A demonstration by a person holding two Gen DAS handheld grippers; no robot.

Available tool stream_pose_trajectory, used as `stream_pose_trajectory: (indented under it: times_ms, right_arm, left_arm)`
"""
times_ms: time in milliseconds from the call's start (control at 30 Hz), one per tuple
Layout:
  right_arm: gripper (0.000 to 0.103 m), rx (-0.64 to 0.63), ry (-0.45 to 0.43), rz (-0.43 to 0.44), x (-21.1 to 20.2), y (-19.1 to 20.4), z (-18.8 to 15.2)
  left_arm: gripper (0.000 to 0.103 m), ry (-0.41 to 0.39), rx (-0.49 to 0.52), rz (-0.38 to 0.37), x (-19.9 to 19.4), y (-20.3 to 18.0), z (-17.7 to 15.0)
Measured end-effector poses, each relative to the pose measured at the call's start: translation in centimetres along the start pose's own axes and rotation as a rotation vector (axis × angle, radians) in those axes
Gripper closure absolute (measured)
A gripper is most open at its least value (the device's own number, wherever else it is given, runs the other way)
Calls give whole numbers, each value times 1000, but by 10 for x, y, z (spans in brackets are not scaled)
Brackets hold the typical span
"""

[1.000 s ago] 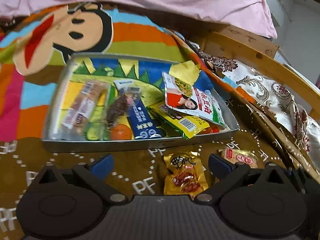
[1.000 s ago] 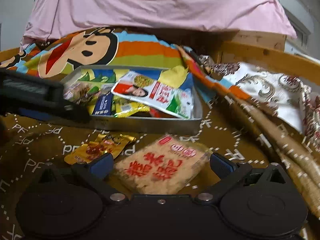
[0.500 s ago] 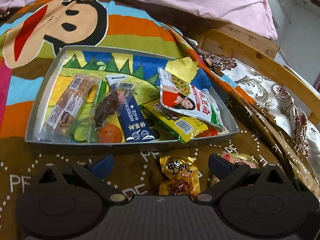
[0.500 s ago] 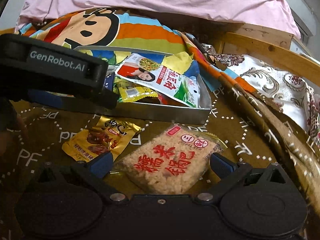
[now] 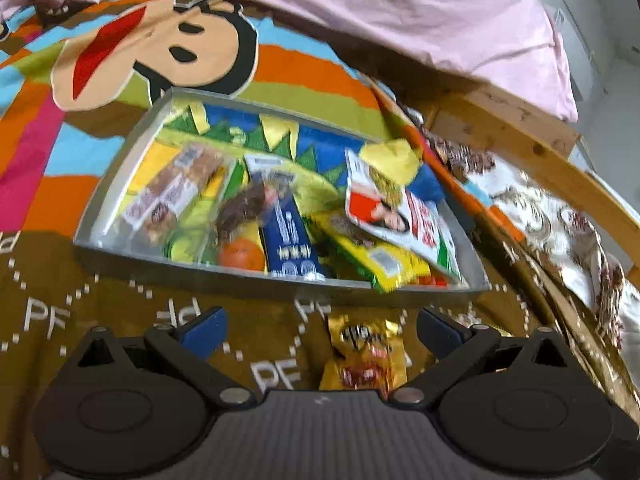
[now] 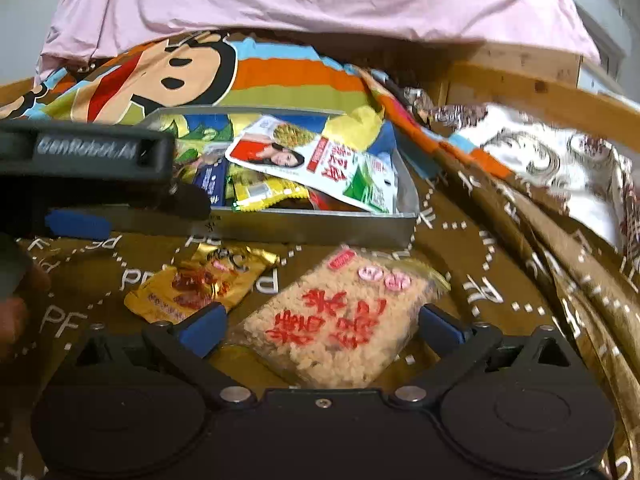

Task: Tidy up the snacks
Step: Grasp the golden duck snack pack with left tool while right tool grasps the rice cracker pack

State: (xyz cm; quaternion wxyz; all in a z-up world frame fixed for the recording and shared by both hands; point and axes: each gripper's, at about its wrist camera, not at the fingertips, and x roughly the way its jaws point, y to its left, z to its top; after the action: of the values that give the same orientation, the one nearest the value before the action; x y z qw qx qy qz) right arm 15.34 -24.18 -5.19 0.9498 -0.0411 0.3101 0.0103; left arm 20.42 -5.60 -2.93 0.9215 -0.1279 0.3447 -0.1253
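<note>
A grey metal tray (image 5: 280, 286) (image 6: 304, 226) holding several snack packets lies on the bed. A gold snack packet (image 5: 366, 354) (image 6: 200, 284) lies on the brown blanket in front of the tray. My left gripper (image 5: 320, 330) is open, with the gold packet between its blue fingertips, nearer the right one. A clear rice cracker pack with red characters (image 6: 340, 320) lies beside the gold packet. My right gripper (image 6: 322, 326) is open around the rice cracker pack. In the right wrist view the left gripper (image 6: 100, 184) hangs at the left, above the gold packet.
A cartoon monkey blanket (image 5: 160, 48) covers the bed behind the tray, with a pink sheet (image 5: 360, 4) beyond. A wooden bed rail (image 5: 552, 160) and patterned fabric (image 5: 560, 220) run along the right. A hand (image 6: 16, 304) shows at the left edge.
My left gripper has dropped and tilted, moving closer to the gold packet. My right gripper has edged forward around the rice cracker pack. Both stay open.
</note>
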Motion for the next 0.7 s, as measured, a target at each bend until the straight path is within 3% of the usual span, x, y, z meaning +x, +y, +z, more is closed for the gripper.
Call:
stream_pose_trajectory:
  times_ms: [133, 400, 500, 600, 700]
  right_arm:
    - [10, -23, 25, 16, -10, -9, -2]
    - [6, -37, 21, -56, -19, -25, 8]
    - [1, -113, -11, 17, -19, -15, 22]
    - [1, -254, -38, 8, -13, -9, 19]
    - [1, -195, -20, 32, 0, -19, 15]
  left_arm:
    - [1, -3, 19, 9, -11, 3, -8]
    - [1, 2, 45, 21, -14, 0, -16]
    - [1, -19, 58, 43, -11, -5, -14]
    - [1, -23, 34, 53, -7, -6, -15]
    - [1, -13, 60, 85, -1, -8, -15]
